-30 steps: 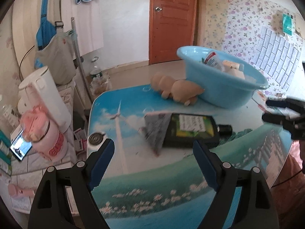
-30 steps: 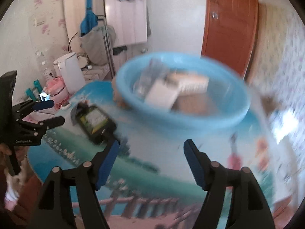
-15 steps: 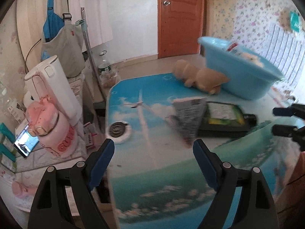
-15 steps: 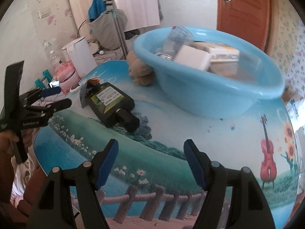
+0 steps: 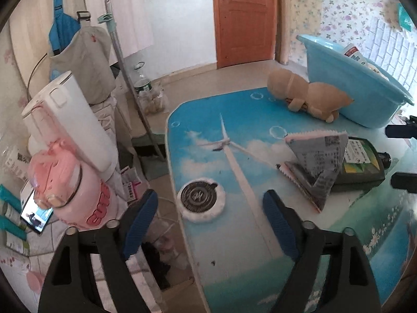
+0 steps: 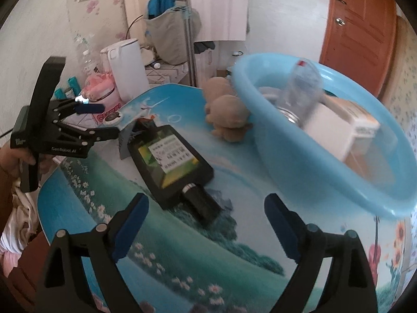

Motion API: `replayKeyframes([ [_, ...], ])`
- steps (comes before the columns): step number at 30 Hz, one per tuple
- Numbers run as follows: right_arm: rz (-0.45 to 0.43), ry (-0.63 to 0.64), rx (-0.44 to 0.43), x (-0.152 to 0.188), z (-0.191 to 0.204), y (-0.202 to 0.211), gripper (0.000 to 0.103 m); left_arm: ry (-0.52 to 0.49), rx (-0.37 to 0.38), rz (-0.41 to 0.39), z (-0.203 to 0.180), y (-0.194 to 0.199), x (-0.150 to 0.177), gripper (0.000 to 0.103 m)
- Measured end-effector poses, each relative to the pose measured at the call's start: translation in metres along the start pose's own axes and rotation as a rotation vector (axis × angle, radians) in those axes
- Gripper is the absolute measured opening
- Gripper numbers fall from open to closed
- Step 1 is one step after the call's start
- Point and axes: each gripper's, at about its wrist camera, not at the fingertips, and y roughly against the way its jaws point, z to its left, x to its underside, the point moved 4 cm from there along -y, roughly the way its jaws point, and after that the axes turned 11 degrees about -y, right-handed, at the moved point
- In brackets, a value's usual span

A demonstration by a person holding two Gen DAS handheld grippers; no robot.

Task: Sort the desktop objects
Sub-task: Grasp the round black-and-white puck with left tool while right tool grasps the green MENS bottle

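My left gripper is open and empty, just short of a round white compact with a dark lid near the table's left edge. A grey foil pouch lies partly on a flat black bottle. My right gripper is open and empty, just short of the black bottle's cap. A tan plush toy leans against the blue basin, which holds a clear jar and boxes. The left gripper also shows in the right wrist view.
Left of the table stand a white kettle, a pink jug and a phone on a cluttered side stand. A pole and a hanging bag are behind it. The table's edge runs under my left gripper.
My left gripper has swung left from the pouch and bottle towards the round compact and table edge. My right gripper has swung left from the basin towards the black bottle.
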Motion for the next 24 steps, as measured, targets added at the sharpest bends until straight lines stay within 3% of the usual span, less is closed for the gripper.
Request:
replayKeyframes([
  [1, 0.003, 0.011, 0.001, -0.002, 0.003, -0.003, 0.092, -0.004, 0.014, -0.006, -0.002, -0.001, -0.002, 0.065],
  [5, 0.015, 0.045, -0.018, -0.010, 0.015, -0.015, 0.092, -0.020, 0.042, -0.027, -0.006, -0.004, -0.007, 0.052],
  [8, 0.021, 0.070, -0.028, -0.016, 0.024, -0.025, 0.092, -0.017, 0.040, -0.031, -0.007, -0.003, -0.008, 0.037],
  [16, 0.061, 0.085, -0.088, -0.020, 0.034, -0.045, 0.091, 0.001, 0.053, -0.047, -0.013, 0.004, -0.002, 0.036],
  [18, 0.067, 0.082, -0.086, -0.018, 0.032, -0.045, 0.082, 0.005, 0.059, -0.049, -0.016, 0.006, 0.000, 0.036],
  [24, 0.073, 0.089, -0.092, -0.012, 0.031, -0.035, 0.073, 0.010, 0.075, -0.048, -0.026, 0.014, 0.005, 0.036],
])
